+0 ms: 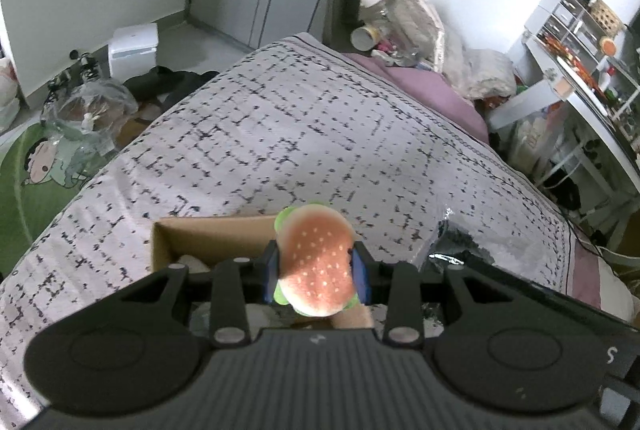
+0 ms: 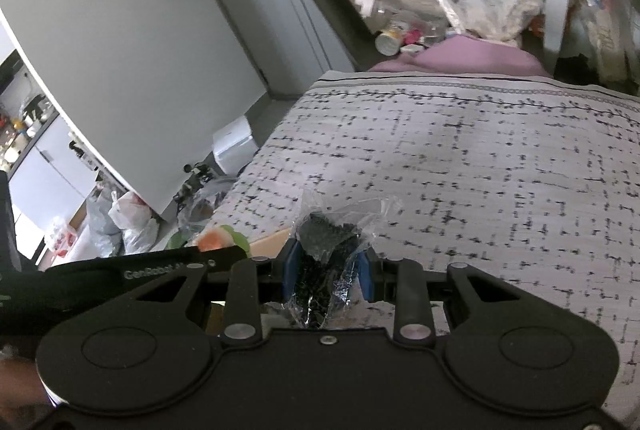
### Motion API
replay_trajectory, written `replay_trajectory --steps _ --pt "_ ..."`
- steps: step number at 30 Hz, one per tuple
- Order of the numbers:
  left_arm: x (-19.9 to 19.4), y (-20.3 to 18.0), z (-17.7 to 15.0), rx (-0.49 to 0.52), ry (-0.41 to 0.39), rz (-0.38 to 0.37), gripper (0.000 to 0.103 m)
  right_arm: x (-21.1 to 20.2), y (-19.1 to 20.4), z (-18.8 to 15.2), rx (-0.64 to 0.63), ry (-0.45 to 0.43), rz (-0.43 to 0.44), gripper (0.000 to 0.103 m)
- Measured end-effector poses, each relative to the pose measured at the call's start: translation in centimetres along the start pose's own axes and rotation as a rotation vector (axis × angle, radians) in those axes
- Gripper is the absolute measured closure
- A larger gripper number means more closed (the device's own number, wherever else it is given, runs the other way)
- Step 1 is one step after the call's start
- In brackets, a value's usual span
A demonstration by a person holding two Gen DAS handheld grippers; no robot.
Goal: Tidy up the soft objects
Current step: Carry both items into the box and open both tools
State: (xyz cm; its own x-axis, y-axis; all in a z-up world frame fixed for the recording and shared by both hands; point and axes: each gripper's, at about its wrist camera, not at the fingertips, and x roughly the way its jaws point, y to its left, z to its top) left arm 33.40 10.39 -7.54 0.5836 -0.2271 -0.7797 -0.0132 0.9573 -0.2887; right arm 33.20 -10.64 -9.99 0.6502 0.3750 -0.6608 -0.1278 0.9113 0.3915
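Left tongs (image 1: 316, 268) clamping burger plush (image 1: 316, 262), right tongs (image 2: 326, 270) clamping bagged black item (image 2: 328, 250)

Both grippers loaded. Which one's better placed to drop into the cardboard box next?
Left, probably. The left gripper holds the burger plush right over the open cardboard box. The right gripper, shut on a plastic-wrapped dark item, sits beside the box, over the bedspread.
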Motion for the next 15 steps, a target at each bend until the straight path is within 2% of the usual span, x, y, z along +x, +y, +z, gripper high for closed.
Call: replay_trajectory --steps 8,10,12,13,15 --pt "0.1 3.0 0.1 -0.042 -0.002 0.002 0.066 1.7 2.9 -0.7 -0.041 0.023 0.011 0.071" --pt "0.3 3.6 0.2 -0.056 -0.001 0.002 0.063 2.0 3.7 -0.9 -0.071 0.026 0.009 0.066" --pt "0.6 3.9 0.2 -0.066 -0.001 0.016 0.056 2.3 3.8 -1.1 -0.066 0.028 -0.001 0.047" --pt "0.7 3.9 0.2 -0.066 0.0 0.021 0.049 2.2 3.8 -1.2 -0.064 0.023 -0.006 0.045" --pt "0.7 4.1 0.1 -0.062 -0.001 0.02 0.042 2.2 3.7 -1.4 -0.065 0.023 -0.022 0.043"
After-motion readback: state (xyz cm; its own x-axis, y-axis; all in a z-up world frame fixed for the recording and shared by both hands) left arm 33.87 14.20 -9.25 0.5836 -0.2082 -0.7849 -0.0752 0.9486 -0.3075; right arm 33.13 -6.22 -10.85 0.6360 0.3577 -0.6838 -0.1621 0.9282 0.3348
